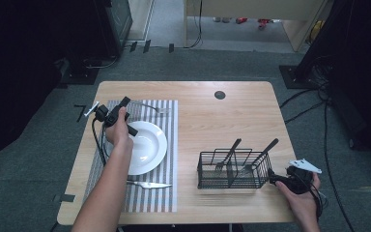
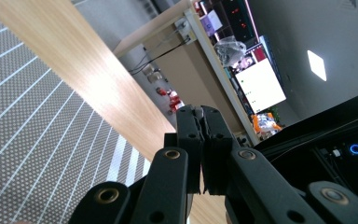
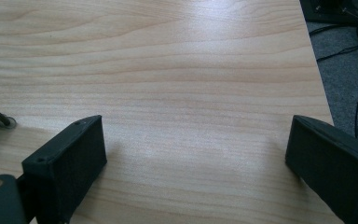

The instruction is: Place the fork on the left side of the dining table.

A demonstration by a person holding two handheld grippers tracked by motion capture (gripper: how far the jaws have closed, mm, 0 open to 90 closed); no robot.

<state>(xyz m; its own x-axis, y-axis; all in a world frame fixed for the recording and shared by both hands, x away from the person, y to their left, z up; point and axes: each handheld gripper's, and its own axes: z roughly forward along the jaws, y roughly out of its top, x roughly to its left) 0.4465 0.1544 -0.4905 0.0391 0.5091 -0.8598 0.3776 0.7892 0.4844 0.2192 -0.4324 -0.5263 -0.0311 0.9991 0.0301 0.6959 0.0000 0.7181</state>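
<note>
My left gripper (image 1: 124, 102) hovers over the far left part of the striped placemat (image 1: 166, 159), just beyond the white plate (image 1: 150, 145). In the left gripper view its jaws (image 2: 203, 114) are pressed together with nothing between them, tilted up towards the table's far edge. A fork (image 1: 150, 107) lies on the placemat past the plate, and a knife (image 1: 149, 184) lies on its near side. My right gripper (image 1: 276, 180) rests low at the right end of the black wire caddy (image 1: 207, 171). Its jaws (image 3: 196, 154) stand wide apart over bare wood.
The caddy holds two black-handled utensils (image 1: 228, 155), one of them a fork, leaning to the right. One wire foot of the caddy (image 3: 0, 120) shows at the left of the right gripper view. The table's right edge (image 3: 319, 88) is close, with cables on the floor beyond.
</note>
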